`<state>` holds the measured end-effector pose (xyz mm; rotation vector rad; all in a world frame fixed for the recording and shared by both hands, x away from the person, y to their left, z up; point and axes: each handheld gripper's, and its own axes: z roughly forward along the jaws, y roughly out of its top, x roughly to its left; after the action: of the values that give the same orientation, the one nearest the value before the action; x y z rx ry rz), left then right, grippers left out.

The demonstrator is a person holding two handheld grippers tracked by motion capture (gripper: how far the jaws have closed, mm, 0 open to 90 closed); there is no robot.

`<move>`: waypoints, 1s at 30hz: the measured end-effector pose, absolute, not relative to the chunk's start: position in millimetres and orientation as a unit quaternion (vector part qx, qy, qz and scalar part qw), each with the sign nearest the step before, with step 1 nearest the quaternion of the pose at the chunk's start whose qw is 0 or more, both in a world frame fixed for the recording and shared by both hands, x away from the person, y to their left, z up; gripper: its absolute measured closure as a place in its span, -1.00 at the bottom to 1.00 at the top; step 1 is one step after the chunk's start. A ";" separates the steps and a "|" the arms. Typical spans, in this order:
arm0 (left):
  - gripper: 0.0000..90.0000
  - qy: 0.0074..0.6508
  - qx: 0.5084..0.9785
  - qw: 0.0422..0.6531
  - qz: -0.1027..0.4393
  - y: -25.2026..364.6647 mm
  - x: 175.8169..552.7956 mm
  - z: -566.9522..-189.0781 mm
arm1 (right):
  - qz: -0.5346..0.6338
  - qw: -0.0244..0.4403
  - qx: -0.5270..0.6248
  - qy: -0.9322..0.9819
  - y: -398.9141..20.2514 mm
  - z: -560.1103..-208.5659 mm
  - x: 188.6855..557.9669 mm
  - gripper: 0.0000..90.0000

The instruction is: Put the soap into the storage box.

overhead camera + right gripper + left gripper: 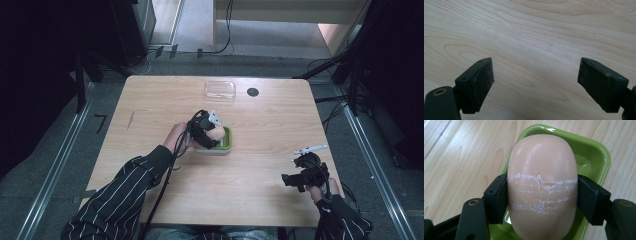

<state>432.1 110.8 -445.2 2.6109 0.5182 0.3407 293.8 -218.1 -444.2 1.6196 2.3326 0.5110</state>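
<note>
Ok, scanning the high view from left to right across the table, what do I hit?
Left gripper clamped on the soap bar over the green dish → black round spot on the tabletop → right gripper, jaws open over bare wood.

The left gripper (541,195) clamps a peach-coloured soap bar (542,185), white scratch lines across it, over a green dish (596,152) on the wooden table (461,157).

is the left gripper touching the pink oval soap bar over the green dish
Touching. In the left gripper view, both black jaws of the left gripper press the pink oval soap bar's sides.
</note>
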 end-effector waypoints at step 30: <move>-0.27 0.185 0.946 0.237 0.118 112.7 432.3 -446.7 | 0.175 0.126 0.557 0.802 -217.9 -444.3 293.9 -0.69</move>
<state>432.3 112.7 -446.7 2.5943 0.5064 0.3234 293.9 -217.9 -444.3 1.6226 2.3353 0.5105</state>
